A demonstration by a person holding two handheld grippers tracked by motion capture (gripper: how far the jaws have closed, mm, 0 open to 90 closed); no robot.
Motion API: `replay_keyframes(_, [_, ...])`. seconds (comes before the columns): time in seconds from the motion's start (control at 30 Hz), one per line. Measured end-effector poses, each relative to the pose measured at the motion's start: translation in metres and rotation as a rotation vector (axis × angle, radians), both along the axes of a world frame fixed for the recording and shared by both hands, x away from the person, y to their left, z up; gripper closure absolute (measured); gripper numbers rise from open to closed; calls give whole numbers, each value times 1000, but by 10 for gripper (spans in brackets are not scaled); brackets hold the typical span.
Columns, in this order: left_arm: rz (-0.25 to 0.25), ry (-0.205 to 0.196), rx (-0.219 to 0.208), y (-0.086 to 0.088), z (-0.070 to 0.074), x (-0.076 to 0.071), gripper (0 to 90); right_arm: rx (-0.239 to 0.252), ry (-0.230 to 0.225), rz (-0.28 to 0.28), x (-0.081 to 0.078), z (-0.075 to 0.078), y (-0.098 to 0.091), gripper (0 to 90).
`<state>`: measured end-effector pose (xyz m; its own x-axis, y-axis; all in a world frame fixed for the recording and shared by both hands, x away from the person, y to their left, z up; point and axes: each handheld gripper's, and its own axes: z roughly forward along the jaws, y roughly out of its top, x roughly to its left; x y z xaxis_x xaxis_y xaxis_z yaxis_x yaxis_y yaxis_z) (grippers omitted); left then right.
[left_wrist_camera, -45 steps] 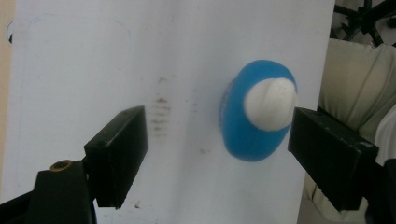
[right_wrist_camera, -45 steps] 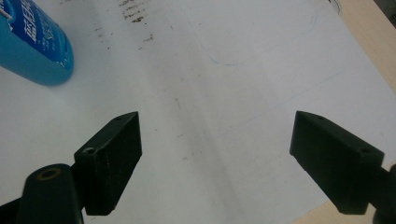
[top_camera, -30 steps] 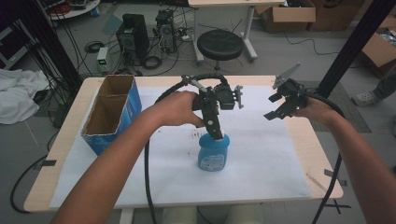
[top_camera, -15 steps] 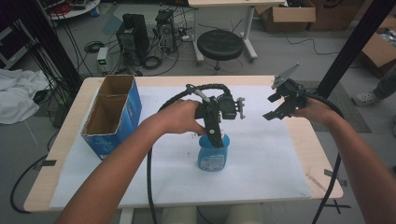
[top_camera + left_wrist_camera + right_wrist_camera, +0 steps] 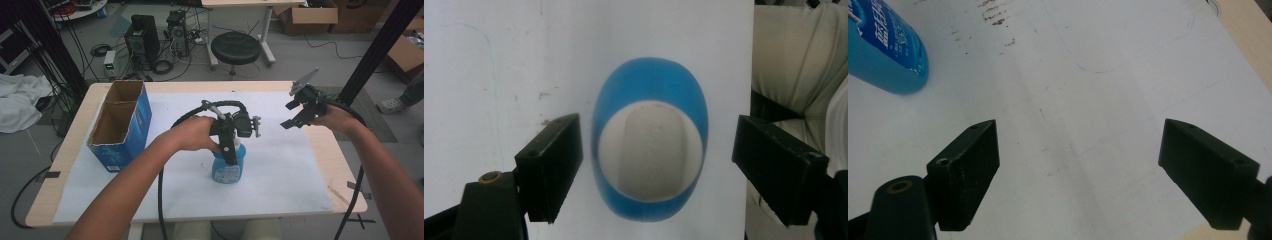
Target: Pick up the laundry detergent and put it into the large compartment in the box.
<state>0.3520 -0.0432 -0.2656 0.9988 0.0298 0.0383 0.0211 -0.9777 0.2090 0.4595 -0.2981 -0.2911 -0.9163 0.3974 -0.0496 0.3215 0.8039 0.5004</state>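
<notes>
left gripper (image 5: 231,145) | slid a bit right since a second ago, now straight above blue bottle (image 5: 649,155), jaws spread either side of white cap (image 5: 650,150), not gripping | right gripper (image 5: 300,112) | wide open, idle over white sheet (image 5: 1108,100) | looks like a top-down grab coming

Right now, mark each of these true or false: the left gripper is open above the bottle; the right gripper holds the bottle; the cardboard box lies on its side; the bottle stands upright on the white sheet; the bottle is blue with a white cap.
1. The left gripper is open above the bottle. True.
2. The right gripper holds the bottle. False: it is open, held off to the side, nothing between its jaws.
3. The cardboard box lies on its side. False: it stands with its open top up.
4. The bottle stands upright on the white sheet. True.
5. The bottle is blue with a white cap. True.
</notes>
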Motion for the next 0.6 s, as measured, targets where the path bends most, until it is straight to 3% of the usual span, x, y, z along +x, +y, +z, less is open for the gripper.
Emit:
replay_keyframes(0.33, [-4,11,12,-1,-17,3,210,-3,3,-4,0,-1,0,164])
replay_keyframes(0.6, [-9,11,16,-3,-21,4,219,-5,3,-1,1,-1,0,165])
